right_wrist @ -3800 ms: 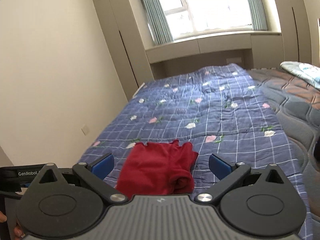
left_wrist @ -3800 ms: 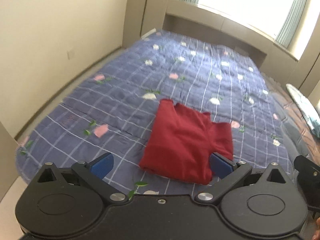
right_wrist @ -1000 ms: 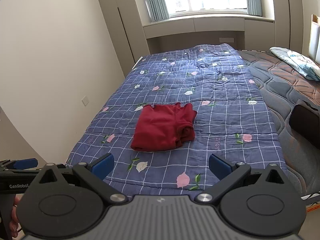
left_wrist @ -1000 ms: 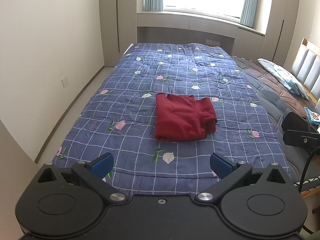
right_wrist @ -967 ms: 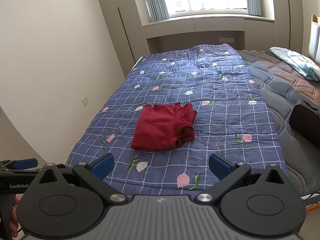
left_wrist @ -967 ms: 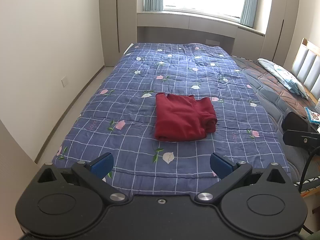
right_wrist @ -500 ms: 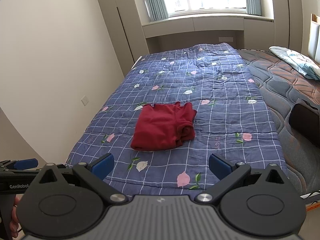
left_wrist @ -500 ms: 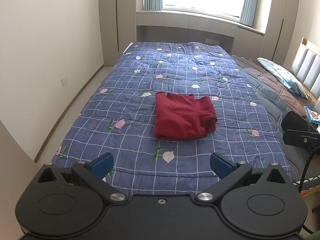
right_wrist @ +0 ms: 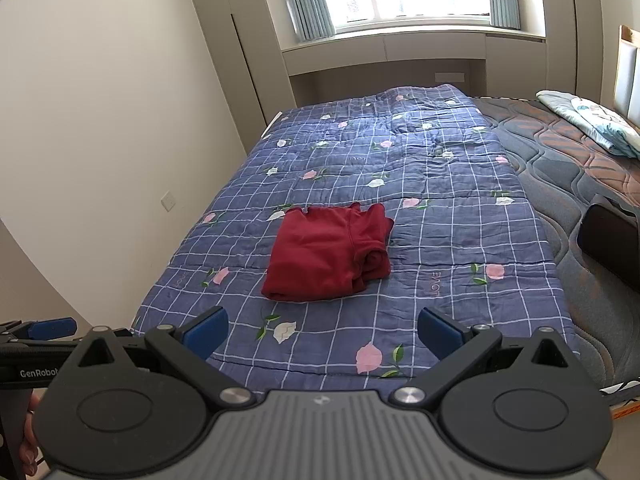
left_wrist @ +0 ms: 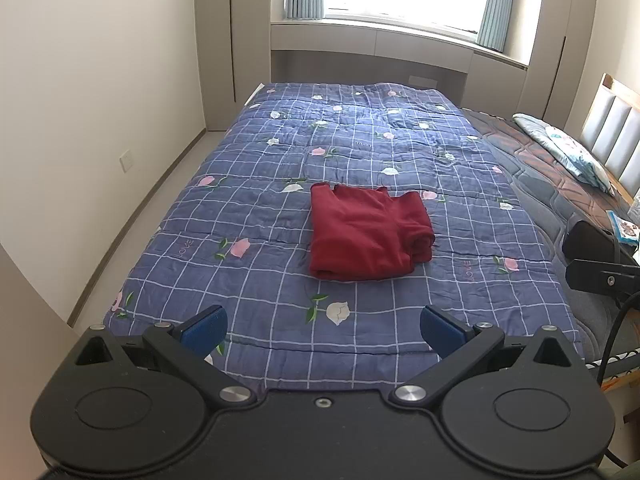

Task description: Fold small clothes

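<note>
Red knit garment point(left_wrist: 366, 236), folded into a compact rectangle, lies mid-quilt on the blue checked floral bedspread point(left_wrist: 256, 216). Both the left gripper point(left_wrist: 323, 326) and right gripper point(right_wrist: 323, 328) hang well back, jaws spread wide and empty. Folding looks complete; next would be fetching another piece.

1. Red garment point(left_wrist: 366, 236): soft matt knit cloth, lightly creased at the folds.
2. Quilt point(left_wrist: 256, 208): matt blue quilted cloth, stitched in squares, with printed flowers.
3. Mattress point(right_wrist: 560, 168): quilted cloth with wavy stitching, low sheen.
4. Left gripper point(left_wrist: 323, 328): matt black plastic body, smooth; blue pads point(left_wrist: 204, 326) look rubbery; bright metal pivot screws.
5. Right gripper point(right_wrist: 322, 330): matt black plastic links, ribbed grey plastic cover, metal screws.
6. Headboard point(left_wrist: 616, 136): wooden frame with padded grey panels.
7. Wall point(right_wrist: 100, 120): smooth matt paint.
</note>
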`<state>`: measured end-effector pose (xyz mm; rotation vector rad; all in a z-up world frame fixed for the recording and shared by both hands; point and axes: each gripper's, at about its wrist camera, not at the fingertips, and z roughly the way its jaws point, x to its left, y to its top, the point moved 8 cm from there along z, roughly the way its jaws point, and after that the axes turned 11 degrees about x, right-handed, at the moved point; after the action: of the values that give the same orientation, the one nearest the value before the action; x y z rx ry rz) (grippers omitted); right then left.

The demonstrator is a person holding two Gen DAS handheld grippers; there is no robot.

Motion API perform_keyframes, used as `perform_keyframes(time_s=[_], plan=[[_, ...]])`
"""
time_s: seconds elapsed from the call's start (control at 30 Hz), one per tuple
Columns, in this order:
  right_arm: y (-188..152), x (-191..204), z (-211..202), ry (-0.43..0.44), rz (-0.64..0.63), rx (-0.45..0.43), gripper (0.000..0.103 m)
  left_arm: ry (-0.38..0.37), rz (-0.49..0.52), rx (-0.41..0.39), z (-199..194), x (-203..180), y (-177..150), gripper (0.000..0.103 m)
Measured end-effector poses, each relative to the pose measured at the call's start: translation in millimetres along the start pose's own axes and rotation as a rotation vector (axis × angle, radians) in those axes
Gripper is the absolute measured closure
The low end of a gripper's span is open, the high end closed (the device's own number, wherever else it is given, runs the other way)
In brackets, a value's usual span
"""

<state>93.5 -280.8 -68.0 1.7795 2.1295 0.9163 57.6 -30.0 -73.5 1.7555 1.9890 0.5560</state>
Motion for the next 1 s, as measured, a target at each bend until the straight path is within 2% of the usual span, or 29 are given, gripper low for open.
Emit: perform_keyframes(time_s=[0.3, 0.43, 0.63, 1.0], plan=[[-2.8, 4.4, -0.3, -0.012, 0.016, 0.001, 0.000, -0.012, 0.003, 0.010, 2.9, 4.0, -1.6, 0.001], [-4.0, 7.8, -0.3, -0.018, 0.022, 0.002, 0.000, 0.026, 0.016, 0.014, 3.7, 8.0, 0.0, 0.001], [-4.0, 10.1, -1.2, -0.024, 0.027, -0.002, 0.000, 0.036, 0.020, 0.008, 2.8, 12.1, 0.6, 0.001], [-3.8, 13.9, 0.4, -0.033, 0.035, -0.003, 0.000, 0.005, 0.001, 0.016, 4.5, 18.3, -0.5, 0.001]])
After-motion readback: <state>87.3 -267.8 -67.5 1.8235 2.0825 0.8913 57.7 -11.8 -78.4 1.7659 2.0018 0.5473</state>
